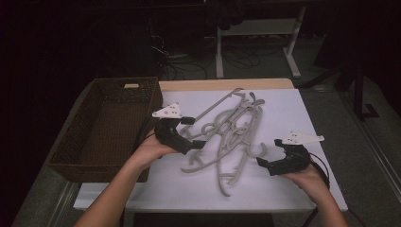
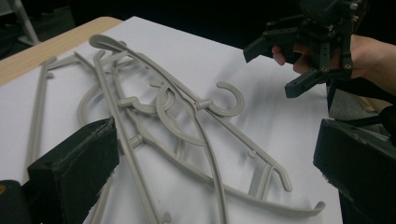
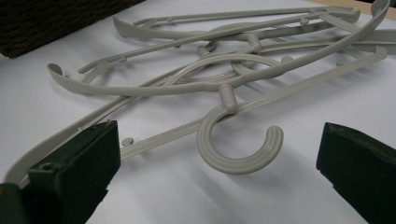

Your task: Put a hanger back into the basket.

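Pile of grey plastic hangers [image 1: 227,132] lies tangled in the middle of the desk [image 1: 288,109], reaching from near the far edge toward the near edge. Count unclear, roughly 4 or 5, arms and hooks interlocked. Brown wicker basket [image 1: 101,127] sits at the left edge of the desk, nothing visible inside it.

Left gripper [image 1: 189,135] is at the pile's left side, jaws spread wide; 1 hanger arm appears to run between them in the high view, but no grip is made. In the left gripper view its jaws stand well apart with hanger arms lying between and beyond them.

Right gripper [image 1: 269,153] hovers near the right edge of the pile, toward the near right corner of the desk, jaws wide and holding nothing. The right gripper view looks straight at 1 hook [image 3: 240,144] lying flat just ahead, between the jaws' line but not yet inside them.

Judgement: approach step, both grippers lining up on the pile, likely to move hangers into the basket. Next move calls for closing on a single arm or hook and lifting slowly, since the tangle may drag neighbours along. The hook facing the right gripper looks like the freest part.
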`<action>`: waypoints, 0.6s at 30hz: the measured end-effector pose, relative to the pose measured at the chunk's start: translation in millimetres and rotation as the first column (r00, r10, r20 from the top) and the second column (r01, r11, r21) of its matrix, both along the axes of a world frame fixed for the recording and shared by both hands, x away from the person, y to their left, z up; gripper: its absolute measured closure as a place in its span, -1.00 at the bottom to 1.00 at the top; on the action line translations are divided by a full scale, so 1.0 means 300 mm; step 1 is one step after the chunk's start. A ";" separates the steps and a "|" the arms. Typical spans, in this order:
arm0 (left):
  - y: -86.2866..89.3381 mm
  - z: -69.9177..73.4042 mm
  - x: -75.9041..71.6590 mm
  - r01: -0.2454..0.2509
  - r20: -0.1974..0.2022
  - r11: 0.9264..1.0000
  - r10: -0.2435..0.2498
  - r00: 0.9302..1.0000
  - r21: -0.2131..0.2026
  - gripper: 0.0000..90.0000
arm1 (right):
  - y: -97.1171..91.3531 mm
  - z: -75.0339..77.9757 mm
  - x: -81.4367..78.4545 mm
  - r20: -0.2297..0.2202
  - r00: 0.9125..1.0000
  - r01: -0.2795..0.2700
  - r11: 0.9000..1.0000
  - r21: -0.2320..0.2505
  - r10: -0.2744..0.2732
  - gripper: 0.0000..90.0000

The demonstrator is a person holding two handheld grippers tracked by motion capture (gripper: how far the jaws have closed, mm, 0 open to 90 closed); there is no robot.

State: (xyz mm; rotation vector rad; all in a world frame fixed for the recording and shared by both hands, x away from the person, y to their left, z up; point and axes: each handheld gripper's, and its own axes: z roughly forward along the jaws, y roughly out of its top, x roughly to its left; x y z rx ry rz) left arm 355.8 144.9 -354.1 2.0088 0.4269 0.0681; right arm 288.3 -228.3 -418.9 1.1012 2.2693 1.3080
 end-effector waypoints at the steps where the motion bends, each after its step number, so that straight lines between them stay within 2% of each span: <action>1: -0.010 -0.004 0.002 0.002 0.001 1.000 -0.002 1.000 0.003 -1.00 | 0.000 -0.001 0.000 0.003 1.000 0.000 1.000 -0.004 0.000 -1.00; 10: -0.111 -0.050 0.022 -0.005 -0.002 0.999 0.005 1.000 0.032 -1.00 | 0.007 -0.005 0.002 0.011 1.000 0.001 1.000 -0.022 -0.001 -1.00; 18: -0.197 -0.134 0.036 0.000 -0.020 0.996 0.002 1.000 0.091 -0.99 | 0.003 -0.006 0.006 0.010 1.000 0.003 1.000 -0.021 -0.002 -1.00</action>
